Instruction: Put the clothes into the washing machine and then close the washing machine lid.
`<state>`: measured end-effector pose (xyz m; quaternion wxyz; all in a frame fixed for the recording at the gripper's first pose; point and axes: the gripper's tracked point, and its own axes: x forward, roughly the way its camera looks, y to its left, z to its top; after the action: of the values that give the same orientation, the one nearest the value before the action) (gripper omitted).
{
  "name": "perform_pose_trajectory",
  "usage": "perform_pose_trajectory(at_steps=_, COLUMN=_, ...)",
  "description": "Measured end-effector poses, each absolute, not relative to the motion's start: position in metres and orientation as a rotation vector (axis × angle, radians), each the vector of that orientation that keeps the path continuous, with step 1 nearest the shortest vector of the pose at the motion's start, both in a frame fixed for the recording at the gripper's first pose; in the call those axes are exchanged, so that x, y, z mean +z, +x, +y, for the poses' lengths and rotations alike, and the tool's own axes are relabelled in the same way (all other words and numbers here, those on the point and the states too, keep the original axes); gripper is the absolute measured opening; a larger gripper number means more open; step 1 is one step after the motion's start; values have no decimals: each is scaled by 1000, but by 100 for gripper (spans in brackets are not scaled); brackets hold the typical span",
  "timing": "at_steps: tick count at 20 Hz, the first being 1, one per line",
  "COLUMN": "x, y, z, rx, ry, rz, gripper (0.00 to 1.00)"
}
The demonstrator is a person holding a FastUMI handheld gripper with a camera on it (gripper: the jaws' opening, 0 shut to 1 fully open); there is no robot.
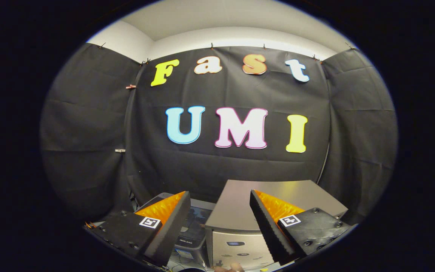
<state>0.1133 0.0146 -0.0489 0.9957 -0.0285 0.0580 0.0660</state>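
We are looking along the gripper [219,217], which is riding high and level, its two fingers standing wide apart and gripping nothing. We judge that this raised, open pose suits either an approach or a withdrawal; one moment is not settling which.

Just below the gap between the fingers, something small and pale is showing; it may be a fingertip, but we cannot tell.

Between and beyond the fingers, one washer [236,245] is standing: a silver box with a panel of small controls on its front. Its lid [274,196] is lying flat and shut, a plain grey slab spreading behind the right finger. We are seeing no clothes, on the lid or beside it, so whether any are lying inside the washer is hidden from us. The scene is fitting two stages alike: clothes already inside with the lid down again, or clothes waiting somewhere out of sight with the lid yet to go up.

Beyond the left finger, one dark device [195,223] is sitting just beside the washer; its kind is unclear. A few cables are trailing beneath it.

Farthest off, the black cloth wall [89,132] is hanging behind everything, pinned along its top by clips, presumably to keep the backdrop plain.

Count: one gripper, two fingers, one washer, one lid, one dark device.
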Motion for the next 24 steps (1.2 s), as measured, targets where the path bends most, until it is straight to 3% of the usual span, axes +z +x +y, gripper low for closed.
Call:
perform_pose_trajectory(at_steps=9, x=-33, y=41, z=-24, rx=42, ry=-64, rz=21, gripper=98)
perform_pose_trajectory(at_steps=16, x=-4, y=24, z=-32, rx=30, ry=-61, rz=-94, gripper=98)
perform_pose_trajectory(at_steps=24, x=-2, y=20, z=-40, rx=3, ry=-53, rz=-75, gripper=98)
